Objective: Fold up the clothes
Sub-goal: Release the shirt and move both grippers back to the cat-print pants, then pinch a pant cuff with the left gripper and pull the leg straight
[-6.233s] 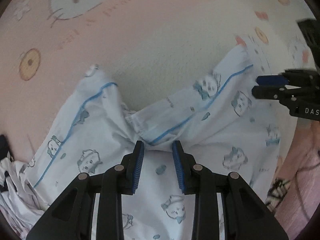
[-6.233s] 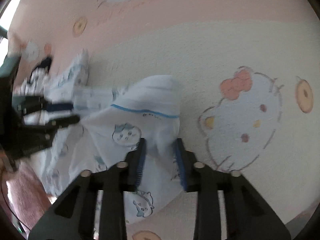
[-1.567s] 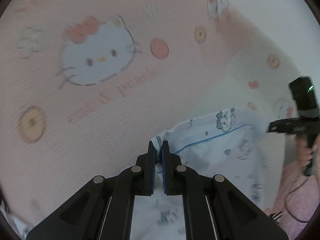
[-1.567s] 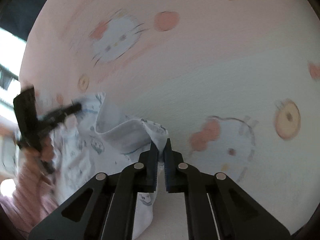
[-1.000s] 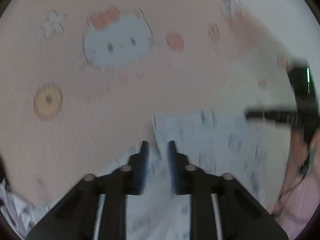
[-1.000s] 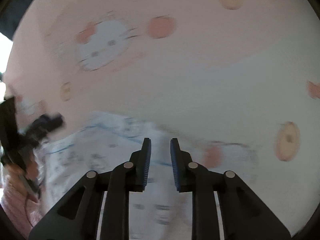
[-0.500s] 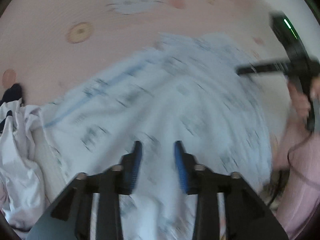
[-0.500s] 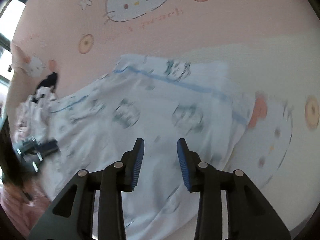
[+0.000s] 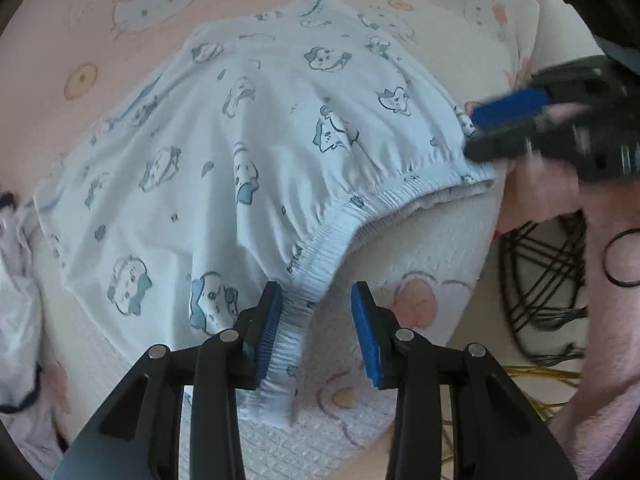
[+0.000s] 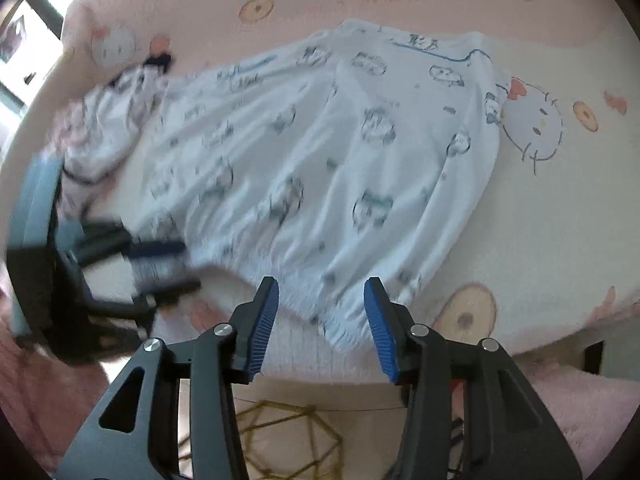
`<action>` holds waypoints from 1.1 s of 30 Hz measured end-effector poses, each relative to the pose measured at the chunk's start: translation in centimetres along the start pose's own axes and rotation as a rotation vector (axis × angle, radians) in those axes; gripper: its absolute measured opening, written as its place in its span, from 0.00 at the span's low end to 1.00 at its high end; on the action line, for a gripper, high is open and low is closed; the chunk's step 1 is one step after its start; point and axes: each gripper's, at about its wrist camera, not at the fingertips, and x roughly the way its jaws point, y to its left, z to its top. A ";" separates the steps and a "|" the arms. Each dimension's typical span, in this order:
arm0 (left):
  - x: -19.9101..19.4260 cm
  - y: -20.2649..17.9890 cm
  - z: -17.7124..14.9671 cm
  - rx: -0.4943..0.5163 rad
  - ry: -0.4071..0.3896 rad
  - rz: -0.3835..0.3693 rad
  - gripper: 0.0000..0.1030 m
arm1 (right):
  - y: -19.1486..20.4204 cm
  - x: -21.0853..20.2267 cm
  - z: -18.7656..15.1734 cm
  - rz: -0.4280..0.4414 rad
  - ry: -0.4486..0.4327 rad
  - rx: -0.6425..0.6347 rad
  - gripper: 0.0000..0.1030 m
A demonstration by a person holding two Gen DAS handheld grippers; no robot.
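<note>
Since the moment some six seconds back, when the light-blue pyjama shorts [image 9: 256, 128] lay bunched with their hems turned toward the tools, the garment had been swung round and spread out, so that its elastic waistband [image 9: 360, 204] now faced the person and the blue-piped hems lay at the far side. Both tools, clamped on cloth a second and a half before, had let go: the left tool [image 9: 316, 320] stood with its jaws parted astride the near end of the waistband, the band brushing one pad, and the right tool [image 10: 320, 312] hung released just above the other waistband corner. The shorts rested flat but wrinkled on the pink cartoon-cat bedcover [image 10: 560, 200], near its front edge, with a heap of other white clothing [image 10: 104, 128] beside them on the left. As a judgement, the laying-out looked done, while no fold showed in the shorts themselves; the folding of this piece, and of the heap beside it, seemed still ahead.
</note>
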 end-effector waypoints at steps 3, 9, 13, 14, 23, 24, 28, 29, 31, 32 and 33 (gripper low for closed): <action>-0.4 -0.1 0.6 -0.047 -0.040 0.010 0.37 | 0.5 1.2 -1.3 -0.021 0.038 -0.029 0.44; -0.1 -0.1 1.8 -0.103 -0.086 0.014 0.20 | -0.2 2.0 -2.5 -0.096 0.034 -0.018 0.44; -2.2 0.9 1.7 -0.167 -0.147 -0.045 0.16 | -0.7 1.9 -3.0 -0.118 0.012 0.010 0.44; -2.7 1.0 1.7 -0.178 -0.166 -0.055 0.16 | -1.0 1.7 -3.1 -0.118 0.000 0.027 0.44; -6.0 2.9 1.3 -0.301 -0.267 0.057 0.05 | -0.9 1.1 -2.4 -0.162 -0.057 0.048 0.46; -6.6 3.1 1.2 -0.311 -0.282 0.059 0.05 | -0.8 1.1 -2.3 -0.165 -0.059 0.048 0.48; -8.5 2.7 1.0 -0.311 -0.340 0.102 0.05 | 0.3 0.7 -2.1 -0.257 -0.095 0.004 0.47; -8.8 2.4 0.7 -0.283 -0.331 0.142 0.05 | 0.5 0.6 -2.0 -0.281 -0.107 -0.009 0.48; -9.2 1.9 -0.1 -0.227 -0.313 0.221 0.05 | 0.9 0.3 -1.9 -0.330 -0.130 -0.033 0.47; -8.8 1.5 -0.5 -0.202 -0.279 0.241 0.05 | 1.2 0.2 -1.9 -0.354 -0.142 -0.046 0.44; -8.3 1.0 -0.9 -0.178 -0.244 0.260 0.05 | 1.5 -0.4 -1.9 -0.380 -0.168 -0.064 0.42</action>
